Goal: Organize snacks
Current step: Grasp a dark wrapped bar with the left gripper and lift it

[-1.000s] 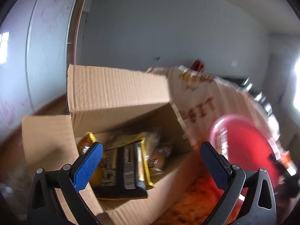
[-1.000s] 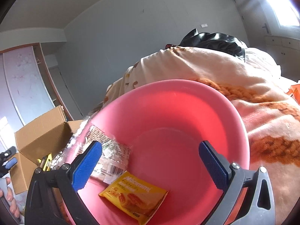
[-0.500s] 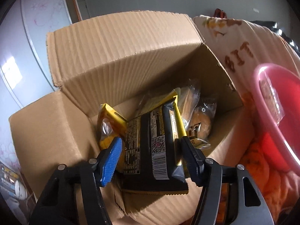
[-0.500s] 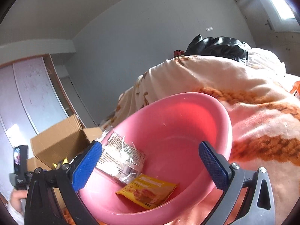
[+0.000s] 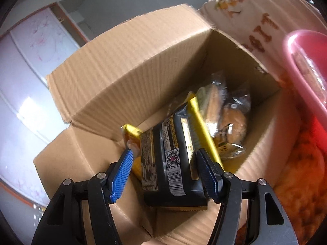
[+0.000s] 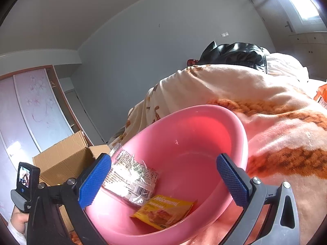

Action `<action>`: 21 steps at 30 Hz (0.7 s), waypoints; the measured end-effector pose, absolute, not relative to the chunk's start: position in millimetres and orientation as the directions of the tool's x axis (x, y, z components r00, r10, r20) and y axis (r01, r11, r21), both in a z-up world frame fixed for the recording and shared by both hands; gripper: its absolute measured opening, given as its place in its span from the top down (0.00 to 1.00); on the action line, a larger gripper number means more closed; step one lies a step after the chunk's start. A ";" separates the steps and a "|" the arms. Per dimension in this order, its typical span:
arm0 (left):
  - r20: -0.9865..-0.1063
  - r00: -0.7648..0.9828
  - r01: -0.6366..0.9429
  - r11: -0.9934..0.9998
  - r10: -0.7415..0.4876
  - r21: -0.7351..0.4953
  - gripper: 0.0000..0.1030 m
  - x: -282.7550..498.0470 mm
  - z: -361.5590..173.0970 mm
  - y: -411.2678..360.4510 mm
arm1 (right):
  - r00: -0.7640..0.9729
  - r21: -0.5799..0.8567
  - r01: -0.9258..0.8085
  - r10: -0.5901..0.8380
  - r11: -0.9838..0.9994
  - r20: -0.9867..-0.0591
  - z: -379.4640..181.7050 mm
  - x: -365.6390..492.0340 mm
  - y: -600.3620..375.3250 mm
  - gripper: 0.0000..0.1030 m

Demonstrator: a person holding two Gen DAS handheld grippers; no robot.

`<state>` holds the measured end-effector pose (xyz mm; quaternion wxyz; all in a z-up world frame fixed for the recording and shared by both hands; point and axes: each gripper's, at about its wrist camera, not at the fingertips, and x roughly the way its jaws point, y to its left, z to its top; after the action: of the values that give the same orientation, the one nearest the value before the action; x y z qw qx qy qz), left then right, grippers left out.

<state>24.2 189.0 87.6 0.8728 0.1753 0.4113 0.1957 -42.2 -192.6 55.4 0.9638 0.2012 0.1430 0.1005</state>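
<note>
In the left wrist view an open cardboard box (image 5: 126, 65) holds several snacks. My left gripper (image 5: 164, 159) reaches into it and is shut on a black and yellow snack pack (image 5: 169, 134) that stands between the blue pads. A small yellow packet (image 5: 130, 131) sits against the left pad, and a bun in clear wrap (image 5: 233, 126) lies deeper in the box. In the right wrist view my right gripper (image 6: 163, 167) hangs open over a pink bowl (image 6: 204, 138). The bowl holds a clear-wrapped pack (image 6: 130, 175) and a yellow packet (image 6: 163, 210).
Box and bowl rest on a cream and orange blanket (image 6: 276, 106) over a bed. A black jacket (image 6: 235, 53) lies at its far end. The bowl's rim (image 5: 296, 65) stands right of the box. A sliding wardrobe door (image 6: 30, 110) stands behind the box.
My left gripper has tipped down into the box and closed from wide open onto the black and yellow pack. The right gripper has barely moved and stays open over the bowl.
</note>
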 end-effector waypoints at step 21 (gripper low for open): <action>-0.679 0.591 -0.349 0.897 0.436 0.272 0.86 15.8 121.5 248.8 | 0.940 0.420 -0.137 0.252 0.897 -0.230 55.4 -42.6 -193.3 0.00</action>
<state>15.8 248.8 121.5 0.8902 0.0551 0.3948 0.2204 -42.6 -193.3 55.4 0.9637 0.2034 0.1408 0.1010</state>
